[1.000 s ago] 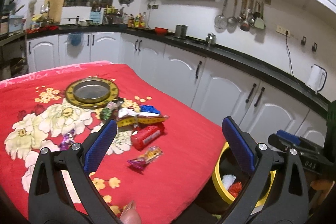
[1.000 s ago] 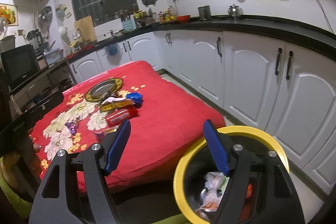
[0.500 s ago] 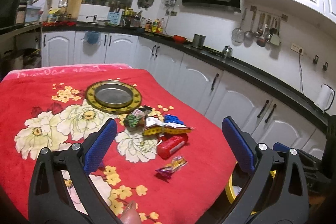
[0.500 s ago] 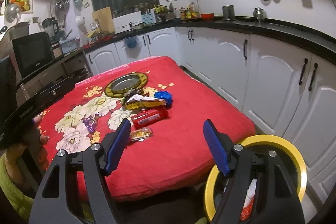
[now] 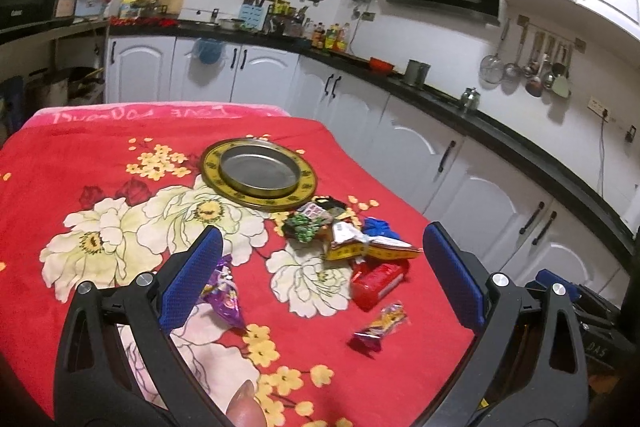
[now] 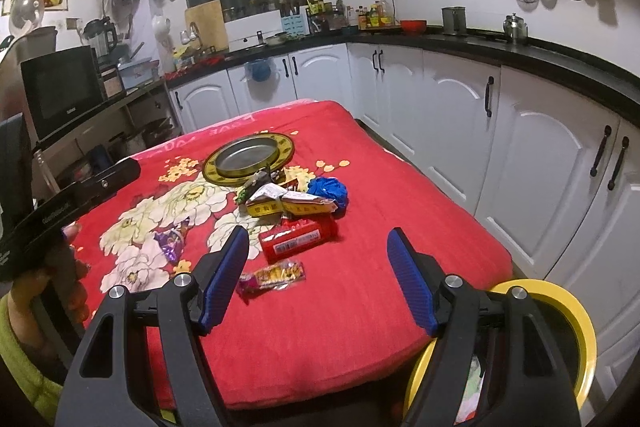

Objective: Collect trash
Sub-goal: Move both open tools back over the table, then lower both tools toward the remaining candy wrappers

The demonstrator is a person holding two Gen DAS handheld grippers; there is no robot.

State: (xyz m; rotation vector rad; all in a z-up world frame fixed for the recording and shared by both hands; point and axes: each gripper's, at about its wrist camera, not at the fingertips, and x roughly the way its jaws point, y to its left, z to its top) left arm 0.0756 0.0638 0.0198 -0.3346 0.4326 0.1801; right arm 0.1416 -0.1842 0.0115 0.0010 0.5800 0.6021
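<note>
Both views have swung off the yellow-rimmed bin (image 6: 576, 331) onto the red floral cloth (image 5: 100, 155), left gripper (image 5: 320, 275) and right gripper (image 6: 316, 279) both released and empty, small candy wrapper (image 6: 276, 277) just ahead between the right jaws — light, crinkly, slippery, so pinch mid-body.

A round metal tray (image 5: 259, 174) with a yellow rim is lying near the far edge of the table, on a red flowered cloth (image 5: 100, 163). White cabinets (image 6: 452, 107) are lining the wall beyond.
</note>
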